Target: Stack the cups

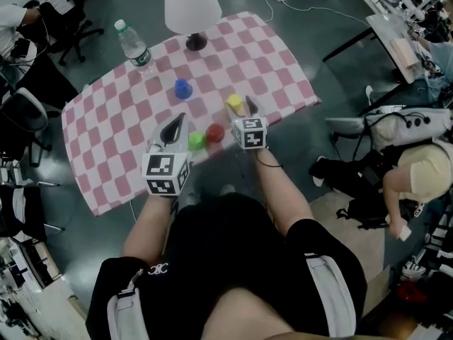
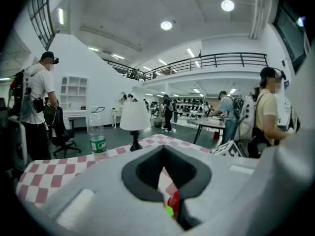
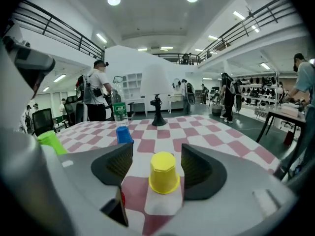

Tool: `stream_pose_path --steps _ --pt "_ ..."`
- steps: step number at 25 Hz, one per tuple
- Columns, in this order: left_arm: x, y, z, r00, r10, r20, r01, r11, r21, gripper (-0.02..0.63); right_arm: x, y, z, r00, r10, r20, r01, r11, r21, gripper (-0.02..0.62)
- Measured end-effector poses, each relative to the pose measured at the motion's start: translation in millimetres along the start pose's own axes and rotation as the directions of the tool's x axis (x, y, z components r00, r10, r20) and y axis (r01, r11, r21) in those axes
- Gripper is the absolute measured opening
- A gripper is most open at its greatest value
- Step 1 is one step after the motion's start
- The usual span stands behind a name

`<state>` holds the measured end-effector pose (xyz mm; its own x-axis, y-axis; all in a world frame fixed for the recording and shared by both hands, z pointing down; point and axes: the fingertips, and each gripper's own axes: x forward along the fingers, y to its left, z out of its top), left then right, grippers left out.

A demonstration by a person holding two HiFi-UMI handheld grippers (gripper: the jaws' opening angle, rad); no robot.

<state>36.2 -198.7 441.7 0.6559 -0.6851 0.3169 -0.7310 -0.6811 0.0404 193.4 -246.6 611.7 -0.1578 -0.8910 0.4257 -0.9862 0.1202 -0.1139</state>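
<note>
Four small upturned cups stand on the pink-checked tablecloth (image 1: 127,133). The yellow cup (image 3: 164,172) stands between the jaws of my right gripper (image 3: 156,154), which are open wide, with a gap to each pad. In the head view the yellow cup (image 1: 234,103) is at the right gripper (image 1: 243,109). The red cup (image 1: 215,133) and green cup (image 1: 197,140) stand side by side near the front edge. My left gripper (image 1: 177,125) hovers just left of the green cup, shut and empty, tips touching (image 2: 163,149). The blue cup (image 1: 182,88) stands alone further back.
A water bottle (image 1: 134,47) stands at the far left of the table and a white-shaded lamp (image 1: 192,9) at the back. Office chairs (image 1: 28,119) stand left of the table. A person (image 1: 417,172) crouches on the floor to the right.
</note>
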Motion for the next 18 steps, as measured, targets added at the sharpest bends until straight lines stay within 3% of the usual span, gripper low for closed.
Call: stream_pose_path --steps 9,16,18 --pt "-10 21 -13 0.997 0.060 -0.040 -0.061 0.998 -0.020 -0.003 34 -11 -60 0.986 -0.008 -0.165 0.014 0.999 0.038 0.291" --pt "-19 33 -19 0.994 0.095 -0.053 -0.097 0.995 -0.026 -0.003 43 -16 -76 0.977 -0.031 -0.213 0.038 0.999 0.032 0.290" --pt "-21 35 -20 0.993 0.100 -0.054 -0.102 0.995 -0.025 -0.003 42 -18 -76 0.979 -0.035 -0.200 0.039 0.999 0.017 0.244"
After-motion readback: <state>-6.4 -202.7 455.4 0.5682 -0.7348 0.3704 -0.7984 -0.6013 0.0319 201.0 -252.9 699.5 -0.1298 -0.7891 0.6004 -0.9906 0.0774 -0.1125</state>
